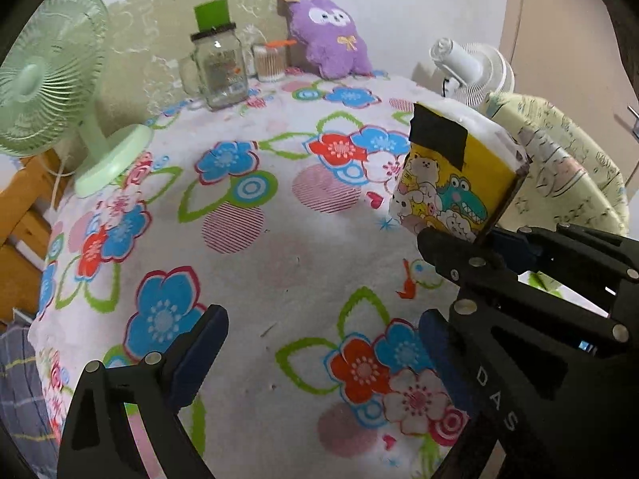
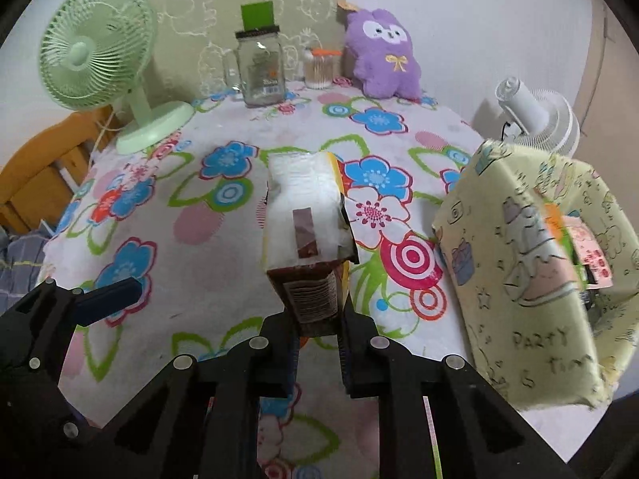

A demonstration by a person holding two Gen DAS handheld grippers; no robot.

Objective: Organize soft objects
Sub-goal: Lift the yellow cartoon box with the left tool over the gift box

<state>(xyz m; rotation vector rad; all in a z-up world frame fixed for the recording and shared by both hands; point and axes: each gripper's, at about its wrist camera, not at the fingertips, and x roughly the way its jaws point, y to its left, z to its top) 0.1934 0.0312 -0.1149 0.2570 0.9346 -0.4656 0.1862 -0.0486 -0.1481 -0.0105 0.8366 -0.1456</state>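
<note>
A soft tissue pack (image 2: 307, 215), yellow with cartoon animals (image 1: 451, 175), is pinched at its near end by my right gripper (image 2: 319, 319), which is shut on it over the floral cloth (image 2: 191, 239). To its right stands a pale yellow fabric bag (image 2: 527, 279) printed with "PARTY TIME", also seen in the left wrist view (image 1: 567, 167). A purple plush toy (image 2: 383, 56) sits against the back wall (image 1: 327, 36). My left gripper (image 1: 319, 343) hangs open over the cloth (image 1: 279, 247) with nothing between its fingers. Its blue-padded finger (image 2: 108, 299) shows at the left.
A green desk fan (image 2: 100, 52) stands at the back left. Beside the plush are a glass jar mug (image 2: 261, 72) and a cotton swab tub (image 2: 319, 70). A white fan (image 2: 535, 119) is behind the bag. A wooden frame (image 2: 36, 171) borders the left edge.
</note>
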